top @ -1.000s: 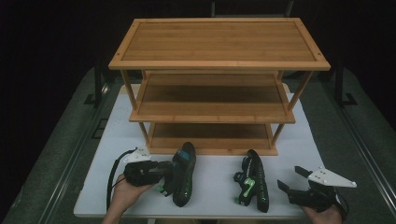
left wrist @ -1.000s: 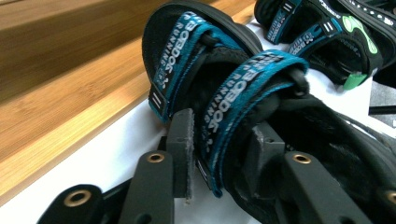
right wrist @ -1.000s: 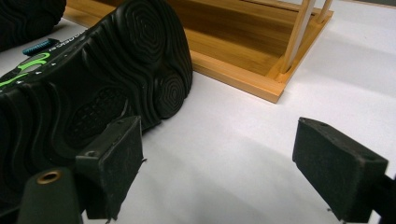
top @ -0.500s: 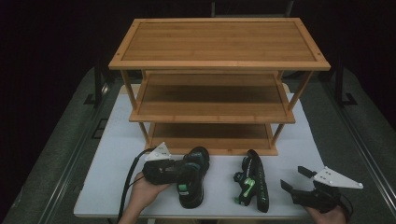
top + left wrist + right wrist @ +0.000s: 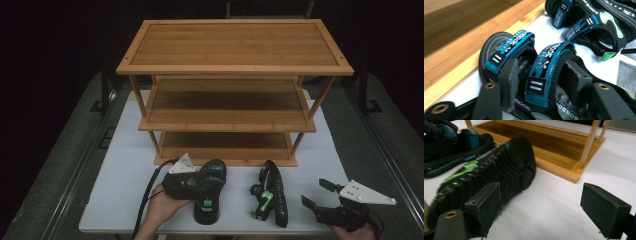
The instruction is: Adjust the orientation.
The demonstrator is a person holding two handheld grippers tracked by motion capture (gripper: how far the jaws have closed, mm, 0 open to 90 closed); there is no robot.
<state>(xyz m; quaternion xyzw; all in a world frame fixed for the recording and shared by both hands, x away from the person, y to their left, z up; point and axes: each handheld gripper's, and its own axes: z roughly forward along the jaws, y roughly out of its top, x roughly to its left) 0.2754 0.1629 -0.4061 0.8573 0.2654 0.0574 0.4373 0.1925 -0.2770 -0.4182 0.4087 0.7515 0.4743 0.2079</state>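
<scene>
Two black sandals with blue straps and green marks lie on the white table in front of the rack. The left sandal (image 5: pixel 211 194) rests sole down. My left gripper (image 5: pixel 192 186) reaches into it from the left. In the left gripper view my left gripper (image 5: pixel 541 65) straddles the rear blue strap (image 5: pixel 549 72); its jaws have just been opening, and a gap shows beside the left pad (image 5: pixel 509 80). The right sandal (image 5: pixel 272 194) lies on its side, its ribbed sole (image 5: pixel 506 165) towards my right gripper (image 5: pixel 544 205). My right gripper (image 5: pixel 316 194) stands open beside it, holding nothing.
A three-shelf bamboo shoe rack (image 5: pixel 235 47) stands at the back of the white table (image 5: pixel 125 175), its bottom shelf edge (image 5: pixel 225 161) just behind the sandals. Both toes point towards it. A black cable (image 5: pixel 150 190) trails from the left gripper.
My left gripper has moved right with the left sandal, which has shifted a little right and now lies flat. Its jaws stand wider. The right gripper and right sandal have stayed put.
</scene>
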